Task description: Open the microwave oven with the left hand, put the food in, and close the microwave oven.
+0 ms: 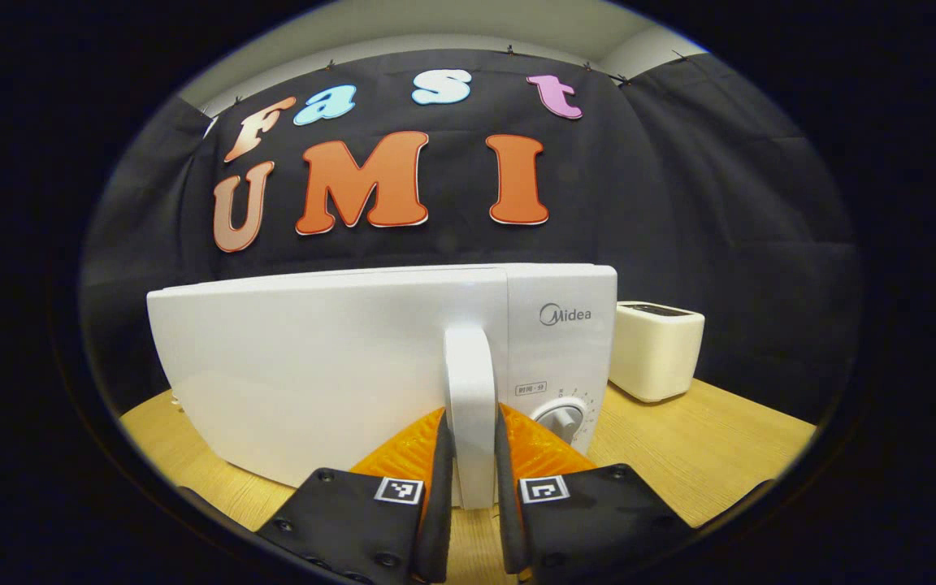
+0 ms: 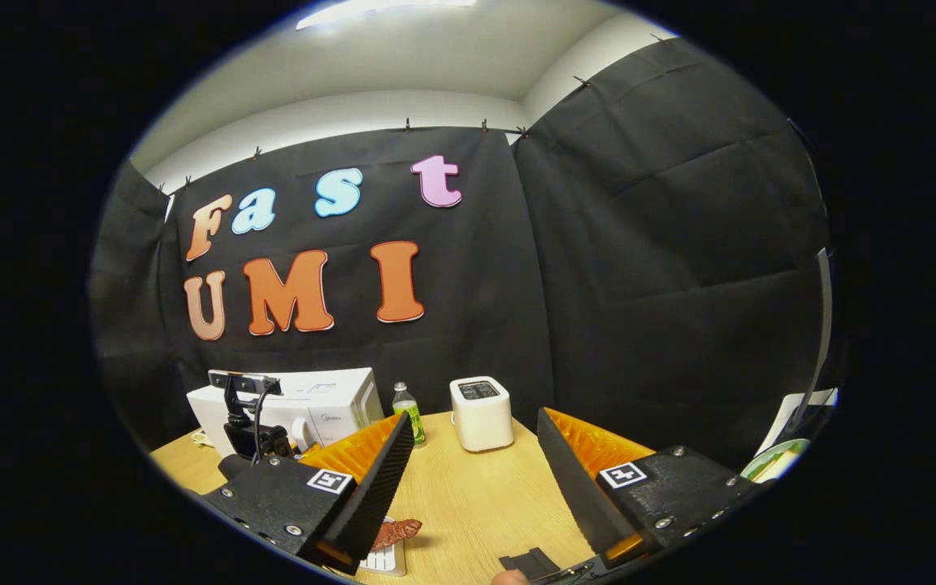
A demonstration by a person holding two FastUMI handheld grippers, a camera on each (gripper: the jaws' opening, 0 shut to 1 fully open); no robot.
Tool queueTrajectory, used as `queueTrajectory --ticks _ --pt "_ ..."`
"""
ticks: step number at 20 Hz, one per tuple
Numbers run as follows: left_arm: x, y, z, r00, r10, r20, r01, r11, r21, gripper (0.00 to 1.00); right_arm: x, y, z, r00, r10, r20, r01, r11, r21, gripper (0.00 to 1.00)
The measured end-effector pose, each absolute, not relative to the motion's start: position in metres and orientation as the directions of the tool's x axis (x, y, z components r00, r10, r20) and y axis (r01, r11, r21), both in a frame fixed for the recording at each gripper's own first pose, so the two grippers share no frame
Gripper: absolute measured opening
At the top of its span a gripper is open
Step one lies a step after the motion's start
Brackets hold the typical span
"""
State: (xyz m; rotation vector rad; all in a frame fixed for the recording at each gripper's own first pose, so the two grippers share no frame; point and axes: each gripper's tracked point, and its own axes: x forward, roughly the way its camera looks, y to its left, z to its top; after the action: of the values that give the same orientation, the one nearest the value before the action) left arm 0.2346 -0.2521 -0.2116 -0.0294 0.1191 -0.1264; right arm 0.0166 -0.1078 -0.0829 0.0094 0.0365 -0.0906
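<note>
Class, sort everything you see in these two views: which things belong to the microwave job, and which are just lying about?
Belong to the job:
- microwave oven
- its door handle, clamped by the left gripper
- food on the table, by the open right gripper

Just lying about:
- toaster
- green bottle
- plate at the right edge

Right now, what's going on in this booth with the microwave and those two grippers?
The left gripper has its fingers closed on the microwave oven door handle, so the opening step is just starting; whether the door has moved yet is unclear. The right gripper hangs open above the wooden table, holding nothing. A piece of food lies beneath it, not yet picked up. A white toaster and a green bottle stand behind.
</note>
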Motion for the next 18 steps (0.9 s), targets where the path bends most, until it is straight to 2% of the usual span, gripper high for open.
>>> queueTrajectory --ticks 1,5,10,18 --pt "0.235 -0.255 -0.209 0.982 -0.15 -0.111 0.145 0.988 -0.053 0.22 0.017 -0.107 -0.084 0.995 -0.089 -0.036 0.089 0.996 0.001 0.95" --pt "0.223 -0.252 -0.214 0.969 -0.203 -0.14 0.195 0.978 -0.071 0.08 0.017 -0.108 -0.091 0.995 -0.093 -0.036 0.093 0.996 -0.005 0.95" --pt "0.164 -0.241 -0.208 0.944 -0.322 -0.079 0.317 0.946 -0.065 0.08 0.021 -0.097 -0.107 0.996 -0.07 -0.061 0.07 0.997 0.009 0.95" --pt "0.077 -0.199 -0.202 0.861 -0.496 -0.114 0.485 0.868 -0.108 0.08 0.021 -0.046 -0.117 0.996 0.003 -0.085 -0.004 1.0 -0.009 0.95"
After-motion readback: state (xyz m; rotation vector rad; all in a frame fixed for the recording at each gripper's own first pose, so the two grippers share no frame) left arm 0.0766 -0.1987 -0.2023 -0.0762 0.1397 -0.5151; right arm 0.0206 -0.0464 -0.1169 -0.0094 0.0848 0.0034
